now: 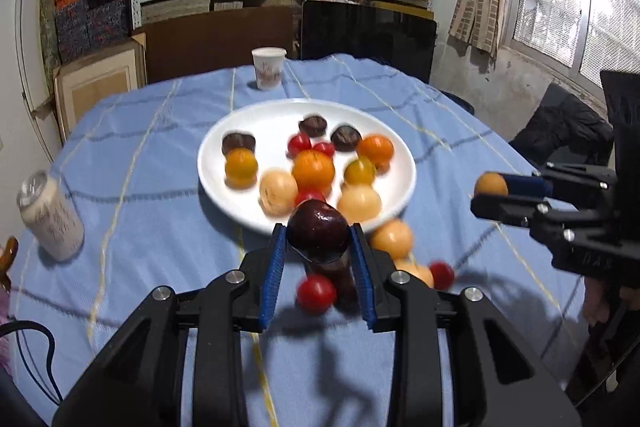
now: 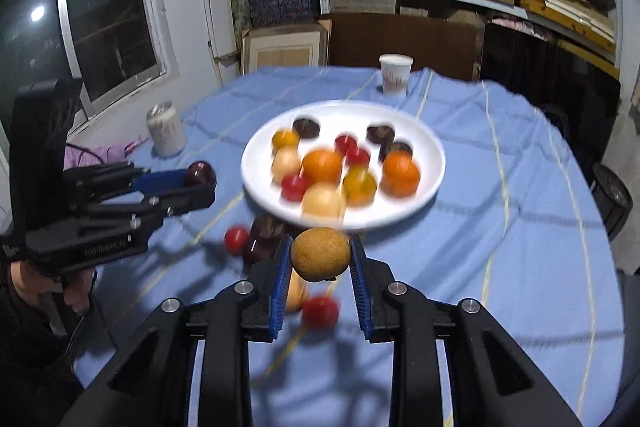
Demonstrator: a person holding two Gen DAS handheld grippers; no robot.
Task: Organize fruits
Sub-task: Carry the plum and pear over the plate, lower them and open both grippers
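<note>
Gripping dark plum (image 1: 318, 230) left gripper (image 1: 319, 239), tan fruit (image 2: 320, 254) right gripper (image 2: 321, 259)

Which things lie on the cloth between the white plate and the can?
Nothing: in the left wrist view, only bare blue tablecloth lies between the white plate and the can.

Both grippers, left (image 1: 319, 259) and right (image 2: 320, 267), are matte black plastic with angular linkage arms, round silver screws at the pivots, and ribbed blue pads (image 1: 273, 275) lining the jaws. Faint embossed lettering marks the left body.
</note>
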